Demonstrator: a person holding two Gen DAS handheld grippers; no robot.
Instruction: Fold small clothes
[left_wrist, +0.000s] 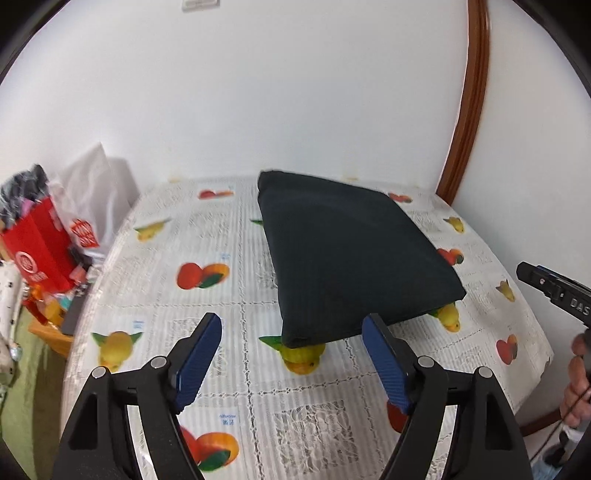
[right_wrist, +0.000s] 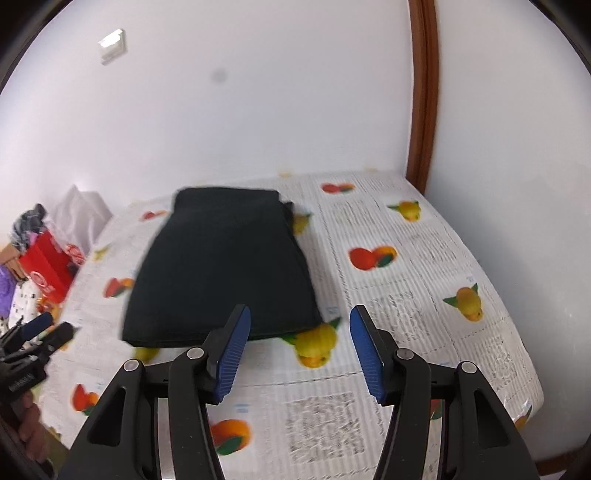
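Both the left tongs (left_wrist: 291, 334) and right tongs (right_wrist: 300, 325) hang wide open, holding nothing, just below the folded dark cloth (left_wrist: 347, 254), which stretches away toward the wall on the table (left_wrist: 236, 391).

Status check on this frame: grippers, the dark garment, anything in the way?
Left gripper and right gripper: jaws open, empty, clear of cloth. Dark garment folded flat on the fruit-print tablecloth. Nothing in the way; red bag off the table's left.
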